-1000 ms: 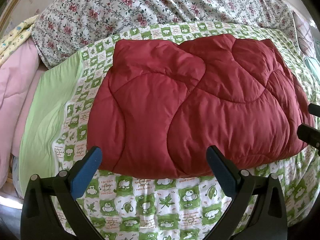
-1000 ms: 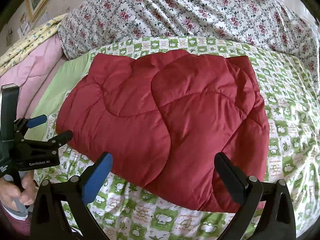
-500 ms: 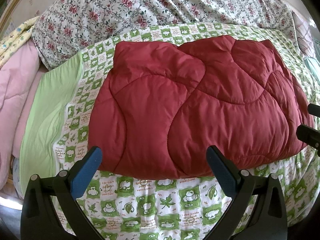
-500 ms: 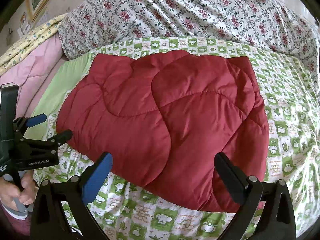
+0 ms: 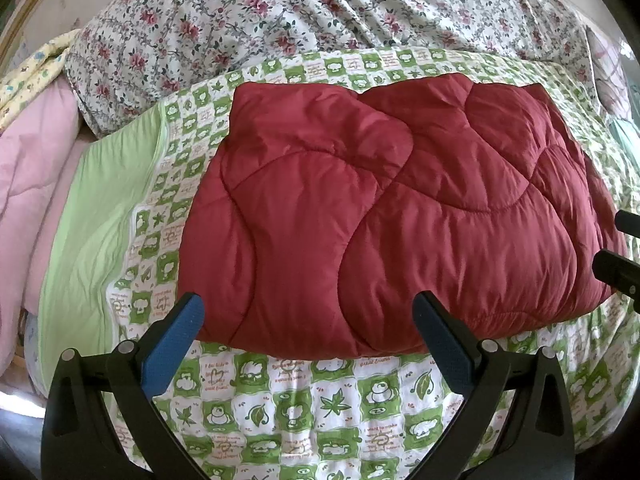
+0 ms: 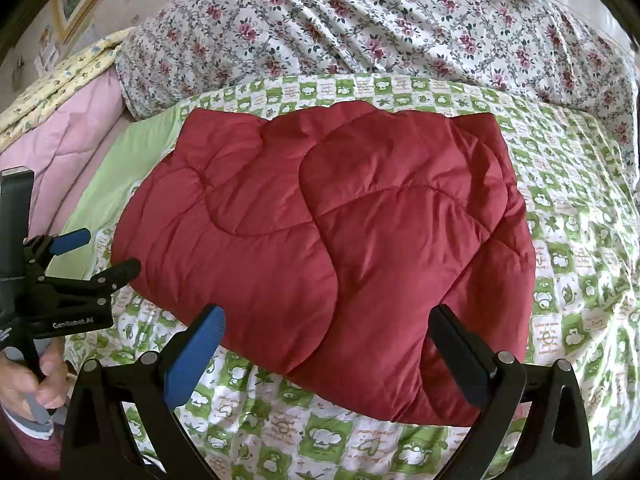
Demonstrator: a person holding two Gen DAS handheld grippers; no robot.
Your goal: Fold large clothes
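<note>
Lying unmoved as before, red quilt (image 5: 400, 216), both claws wide.

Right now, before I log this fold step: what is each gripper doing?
Left gripper: open, holding nothing.
Right gripper: open, holding nothing; red quilted garment lies free.

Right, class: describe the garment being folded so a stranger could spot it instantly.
Start at the green-and-white checked bedspread covering the bed. On its middle lies a folded padded coat. It is the only plain dark red, puffy, curve-quilted thing among printed fabrics.
</note>
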